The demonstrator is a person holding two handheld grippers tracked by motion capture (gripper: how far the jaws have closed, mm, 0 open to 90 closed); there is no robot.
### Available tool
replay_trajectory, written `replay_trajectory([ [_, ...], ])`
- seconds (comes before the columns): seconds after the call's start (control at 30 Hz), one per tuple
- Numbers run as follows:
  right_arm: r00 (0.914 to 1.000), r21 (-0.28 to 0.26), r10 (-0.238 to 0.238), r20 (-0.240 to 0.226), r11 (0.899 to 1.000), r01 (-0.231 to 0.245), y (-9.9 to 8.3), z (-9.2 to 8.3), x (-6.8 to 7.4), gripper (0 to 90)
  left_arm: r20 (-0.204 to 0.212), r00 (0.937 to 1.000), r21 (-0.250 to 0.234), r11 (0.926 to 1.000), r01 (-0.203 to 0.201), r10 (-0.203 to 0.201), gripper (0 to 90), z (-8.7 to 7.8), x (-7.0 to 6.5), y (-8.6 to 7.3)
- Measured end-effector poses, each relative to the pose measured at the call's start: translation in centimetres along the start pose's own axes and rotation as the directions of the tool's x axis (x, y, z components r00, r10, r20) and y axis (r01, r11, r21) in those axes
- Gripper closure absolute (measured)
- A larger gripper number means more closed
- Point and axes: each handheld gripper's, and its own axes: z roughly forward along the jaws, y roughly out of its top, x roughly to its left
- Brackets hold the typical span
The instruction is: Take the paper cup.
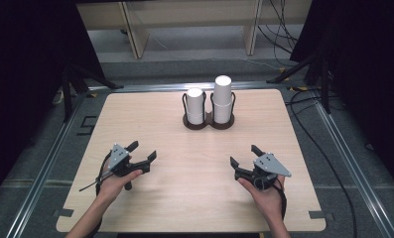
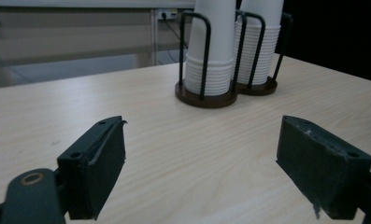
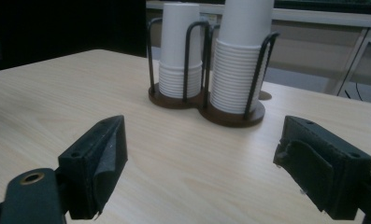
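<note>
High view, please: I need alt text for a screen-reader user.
Two stacks of white paper cups stand upside down in a dark two-ring holder on a wooden table. Nearer, a person's hands hold the left hand-held gripper and right hand-held gripper, both open and empty.

A lab recording bay, it looks like: black curtains [image 1: 26, 74] flank the table [image 1: 194, 198], metal floor rails [image 1: 50, 163] frame it, loose cables [image 1: 303, 104] trail behind.

Two cup stacks [image 1: 209, 99] stand side by side in a holder [image 1: 208, 124] at the table's [image 1: 135, 119] far middle.
</note>
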Motion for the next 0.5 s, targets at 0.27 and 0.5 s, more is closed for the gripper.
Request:
replay_trajectory([
  [0.27,0.9996,-0.024,-0.015,-0.023,1.000,0.015,1.9,2.4,0.1,17.3,0.057,0.9979,0.019,0.9993,-0.033,0.032,16.8,4.6,0.2,1.3],
  [0.5,0.9987,-0.025,0.014,-0.049,1.000,-0.016,3.4,4.8,0.1,18.1,0.071,0.9941,0.034,0.9959,-0.084,0.081,16.1,7.8,0.2,2.0],
])
